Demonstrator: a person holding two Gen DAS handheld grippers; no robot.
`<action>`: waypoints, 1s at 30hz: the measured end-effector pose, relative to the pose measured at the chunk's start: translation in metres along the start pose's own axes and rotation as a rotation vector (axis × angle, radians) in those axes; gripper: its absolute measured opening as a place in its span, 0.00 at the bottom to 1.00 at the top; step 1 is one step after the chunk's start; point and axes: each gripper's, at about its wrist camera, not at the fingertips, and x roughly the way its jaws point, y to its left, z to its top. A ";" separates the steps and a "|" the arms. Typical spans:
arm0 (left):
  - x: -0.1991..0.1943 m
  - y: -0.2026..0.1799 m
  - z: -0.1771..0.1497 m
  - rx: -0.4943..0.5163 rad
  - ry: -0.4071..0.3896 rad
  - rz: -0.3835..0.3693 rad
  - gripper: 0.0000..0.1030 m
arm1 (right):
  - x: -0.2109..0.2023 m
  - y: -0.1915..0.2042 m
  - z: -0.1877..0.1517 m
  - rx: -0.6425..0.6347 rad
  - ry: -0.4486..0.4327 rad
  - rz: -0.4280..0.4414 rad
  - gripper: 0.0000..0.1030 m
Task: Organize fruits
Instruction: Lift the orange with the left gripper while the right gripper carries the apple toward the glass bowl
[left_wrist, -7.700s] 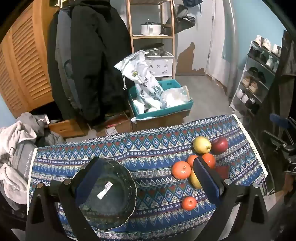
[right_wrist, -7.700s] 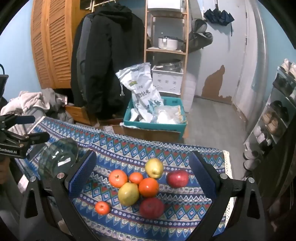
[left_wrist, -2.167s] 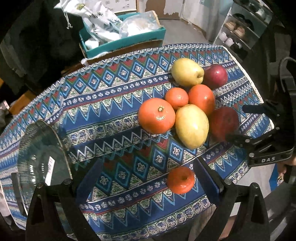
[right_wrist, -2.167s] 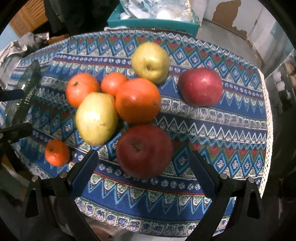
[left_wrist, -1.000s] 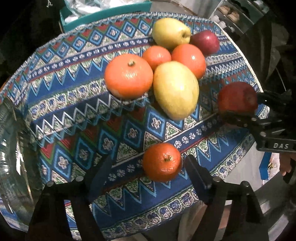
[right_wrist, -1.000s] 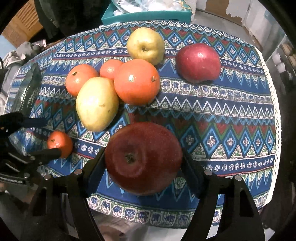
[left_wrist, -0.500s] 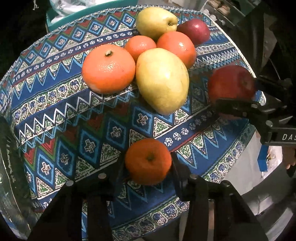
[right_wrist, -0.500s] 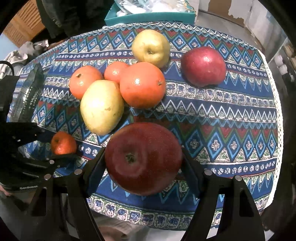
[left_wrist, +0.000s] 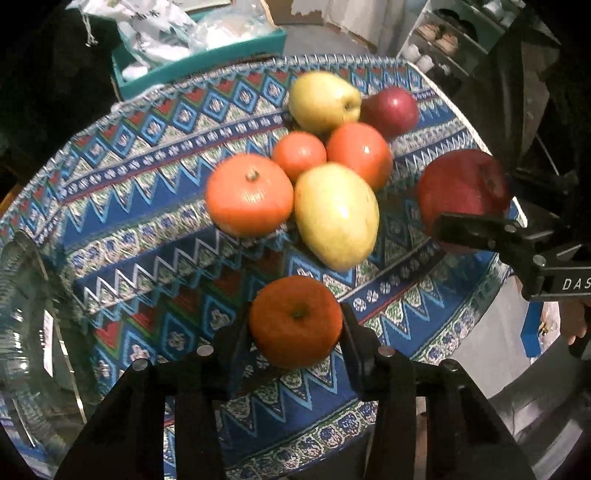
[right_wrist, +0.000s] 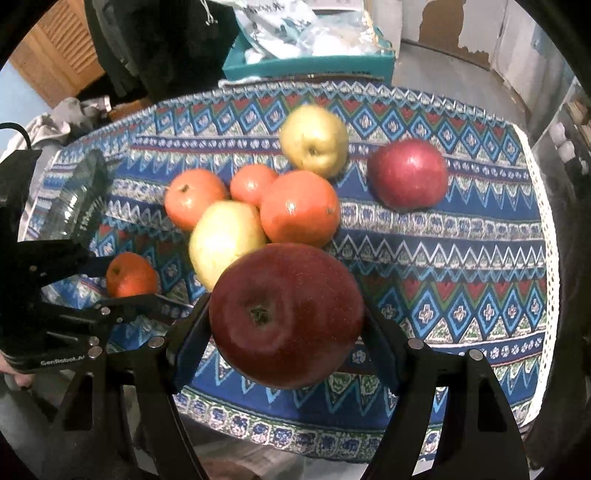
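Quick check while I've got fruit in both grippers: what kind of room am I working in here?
Probably a lived-in home, maybe an entryway or storage corner. A shoe rack stands past the table, dark coats hang by a wooden louvred door, and a teal bin of bags sits on the floor.

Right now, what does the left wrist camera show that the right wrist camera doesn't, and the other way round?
Only the left view shows the white shoe rack by the wall. Only the right view shows the slatted wooden door and grey clothes heap. Both show the left gripper shut on a small orange tangerine, the right gripper shut on a big dark red apple, the ribbed glass bowl and the patterned blue tablecloth.
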 end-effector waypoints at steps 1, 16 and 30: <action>-0.004 0.002 0.001 -0.004 -0.008 0.001 0.44 | -0.002 0.001 0.000 -0.001 -0.008 0.002 0.74; -0.069 0.015 0.024 -0.026 -0.187 0.050 0.44 | -0.047 0.022 0.020 -0.030 -0.154 0.044 0.74; -0.117 0.033 0.022 -0.058 -0.278 0.054 0.44 | -0.080 0.050 0.049 -0.055 -0.268 0.108 0.74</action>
